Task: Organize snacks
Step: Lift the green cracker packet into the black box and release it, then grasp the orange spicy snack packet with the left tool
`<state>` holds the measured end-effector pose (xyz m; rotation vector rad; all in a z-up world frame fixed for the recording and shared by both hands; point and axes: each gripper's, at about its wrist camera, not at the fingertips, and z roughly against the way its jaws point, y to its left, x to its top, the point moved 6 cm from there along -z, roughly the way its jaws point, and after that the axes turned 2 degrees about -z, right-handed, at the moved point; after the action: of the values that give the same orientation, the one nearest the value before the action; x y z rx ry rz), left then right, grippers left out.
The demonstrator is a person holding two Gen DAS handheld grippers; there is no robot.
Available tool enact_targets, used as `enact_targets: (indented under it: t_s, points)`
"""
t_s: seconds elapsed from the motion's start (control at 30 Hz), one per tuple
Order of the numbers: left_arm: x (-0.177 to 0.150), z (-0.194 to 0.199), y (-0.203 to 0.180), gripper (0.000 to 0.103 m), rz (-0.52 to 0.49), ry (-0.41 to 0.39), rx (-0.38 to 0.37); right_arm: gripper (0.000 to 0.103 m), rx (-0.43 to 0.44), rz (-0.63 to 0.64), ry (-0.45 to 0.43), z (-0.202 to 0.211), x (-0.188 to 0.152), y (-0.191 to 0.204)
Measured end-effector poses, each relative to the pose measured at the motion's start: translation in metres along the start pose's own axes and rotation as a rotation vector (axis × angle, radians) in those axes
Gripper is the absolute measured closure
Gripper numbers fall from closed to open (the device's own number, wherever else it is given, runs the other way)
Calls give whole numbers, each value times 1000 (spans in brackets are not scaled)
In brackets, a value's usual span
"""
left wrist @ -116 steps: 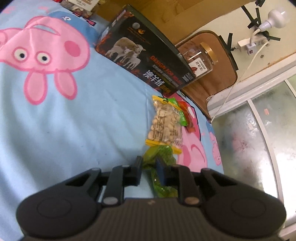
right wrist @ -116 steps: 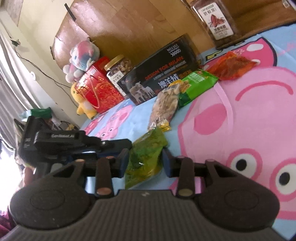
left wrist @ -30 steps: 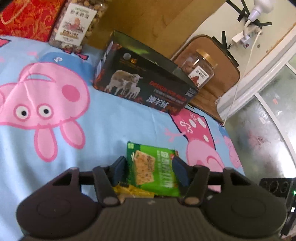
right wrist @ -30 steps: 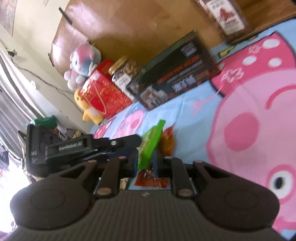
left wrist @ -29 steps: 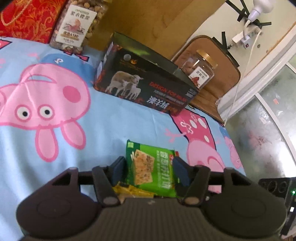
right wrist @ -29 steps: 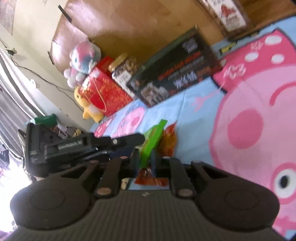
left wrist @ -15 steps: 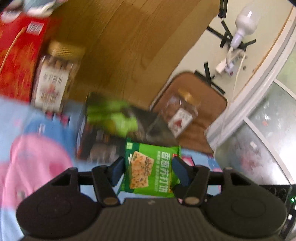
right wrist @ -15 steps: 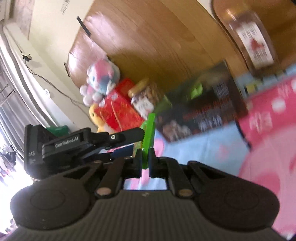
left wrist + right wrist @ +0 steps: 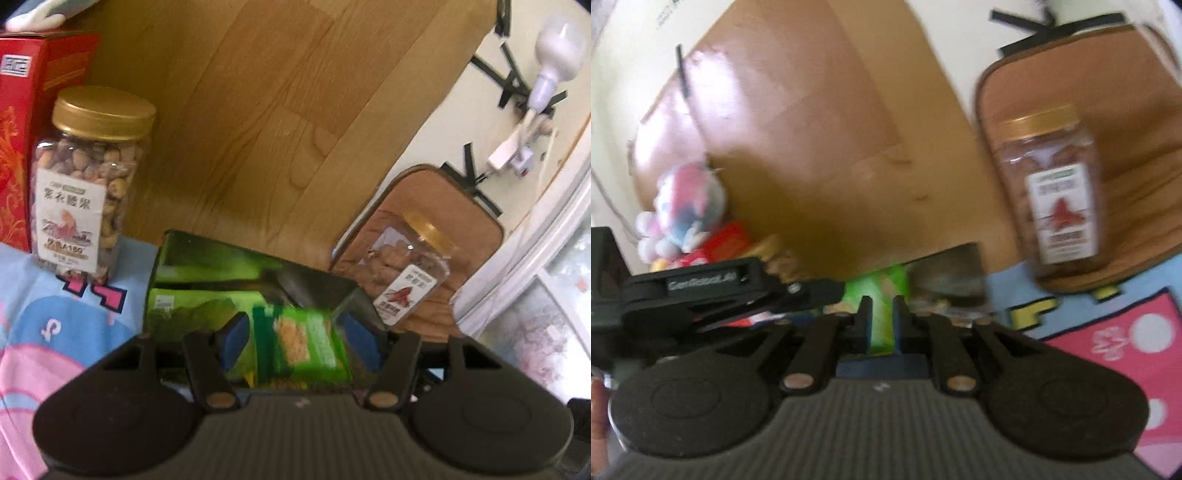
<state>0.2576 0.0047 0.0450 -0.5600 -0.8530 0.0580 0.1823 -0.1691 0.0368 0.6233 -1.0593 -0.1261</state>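
You have the green foil cracker packet (image 9: 306, 345) between the blue pads of your left hand-held gripper (image 9: 301, 341), which is spreading slightly. The packet looks blurred, and I cannot tell whether the pads press its sides. It hangs just over the open black cardboard box (image 9: 236, 273), which already holds at least one green packet.

Your right hand-held gripper (image 9: 882, 317) has a bright green edge between its narrow jaws, probably the same packet seen end-on. Those jaws are spreading too, and motion blur hides whether they grip it.

As for progress, I judge you are well along: some snacks lie in the box, and this packet is at the point of delivery. No loose snacks show on the blue cartoon-pig bedsheet (image 9: 55, 325). The clear nut jar with a gold lid (image 9: 85, 181) and the second, paler jar (image 9: 1056, 192) stand outside the box.
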Motion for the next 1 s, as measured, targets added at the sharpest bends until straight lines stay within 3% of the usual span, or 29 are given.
enact_targets:
  t_s: [0.13, 0.3, 0.43, 0.57, 0.73, 0.83, 0.87, 1.0]
  points:
    - [-15, 40, -1, 44, -28, -19, -44, 72, 30, -77, -3, 34, -17, -15]
    - [-72, 74, 5, 44, -21, 76, -83, 70, 124, -212, 194, 68, -70, -30]
    - [-116, 81, 9, 44, -6, 161, -98, 69, 148, -252, 287, 88, -108, -30]
    - [-140, 76, 15, 44, 0, 226, -69, 69, 146, -200, 294, 97, -119, -19]
    - [-146, 78, 18, 44, 31, 217, -86, 67, 195, -235, 331, 83, -121, -11]
    - [-146, 76, 18, 43, 51, 217, -97, 70, 212, -232, 333, 75, -124, -3]
    - [-145, 76, 18, 43, 53, 219, -94, 83, 204, -231, 334, 74, -123, -1]
    - [-144, 73, 16, 41, 92, 246, -143, 91, 218, -319, 335, 78, -123, -12]
